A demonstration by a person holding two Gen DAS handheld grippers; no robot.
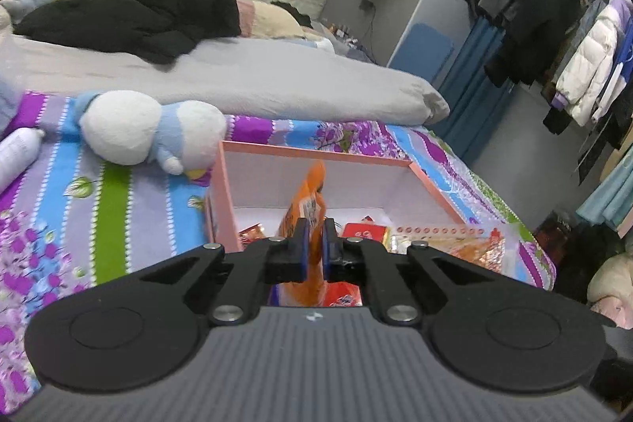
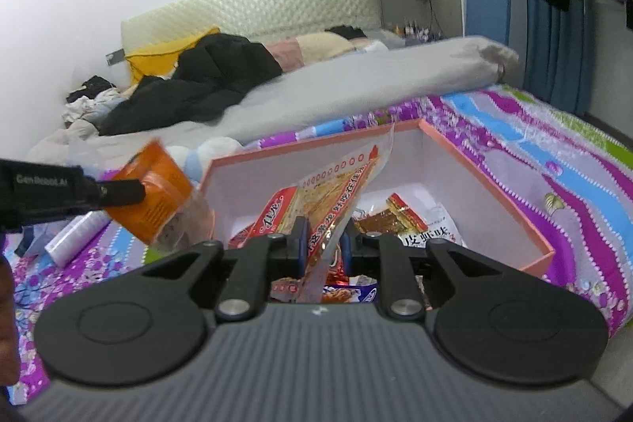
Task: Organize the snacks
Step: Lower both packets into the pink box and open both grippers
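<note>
Pinching thin, crinkly packets — light, soft, slippery film, best taken by a flat sealed edge. Nearest, left gripper (image 1: pixel 314 248) clamping together on the orange snack packet (image 1: pixel 306 220), lifting it upright at the near-left edge of the pink box (image 1: pixel 431 180). Right gripper (image 2: pixel 322 244) gripping the red-and-yellow snack packet (image 2: pixel 336 184), jaws narrowly apart on its film, hanging over the box — more snacks lying farther inside.

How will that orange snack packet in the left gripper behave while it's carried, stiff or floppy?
Probably floppy: the orange snack packet is thin film and leans sideways above the left gripper, whose jaws are shut on it. Likely light, since a narrow pinch holds it up. Its glossy wrapper could slip, so lower it gently into the pink box.
</note>
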